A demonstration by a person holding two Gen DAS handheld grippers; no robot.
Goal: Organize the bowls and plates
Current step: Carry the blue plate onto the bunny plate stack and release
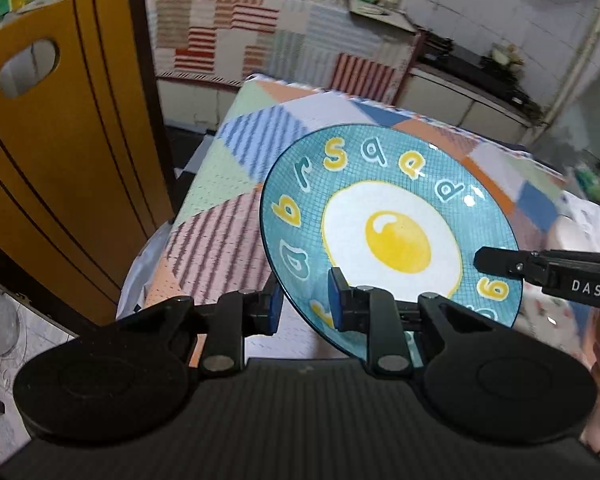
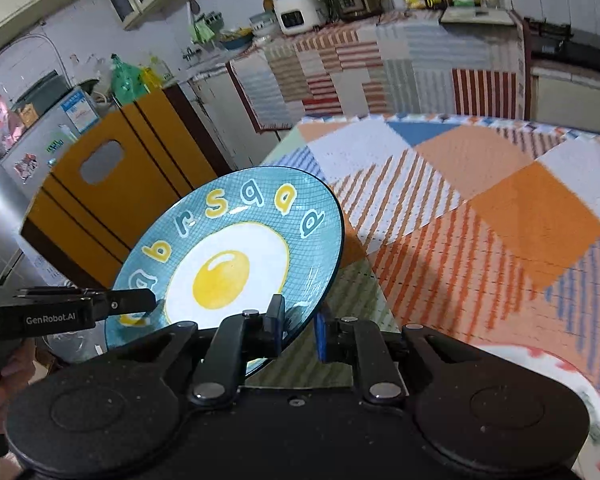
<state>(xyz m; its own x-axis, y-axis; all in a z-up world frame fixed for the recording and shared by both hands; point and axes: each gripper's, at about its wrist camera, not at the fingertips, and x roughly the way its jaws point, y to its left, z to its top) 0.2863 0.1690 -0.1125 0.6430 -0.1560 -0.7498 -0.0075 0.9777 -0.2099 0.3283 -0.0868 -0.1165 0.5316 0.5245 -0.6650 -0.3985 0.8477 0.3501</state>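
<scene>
A teal plate (image 1: 392, 232) with a fried-egg picture and letters on its rim is held tilted above the patchwork table; it also shows in the right wrist view (image 2: 228, 264). My left gripper (image 1: 304, 304) is closed on the plate's near-left rim. My right gripper (image 2: 298, 326) is closed on the plate's right rim. In the left wrist view the right gripper's fingers (image 1: 496, 262) lie over the plate's right edge. In the right wrist view the left gripper's fingers (image 2: 132, 300) lie over its left edge.
A patchwork tablecloth (image 2: 480, 216) covers the table. A yellow wooden chair back (image 1: 60, 152) stands left of the table. A white patterned dish (image 2: 560, 376) lies at the near right. A kitchen counter with appliances (image 2: 340, 0) runs along the back.
</scene>
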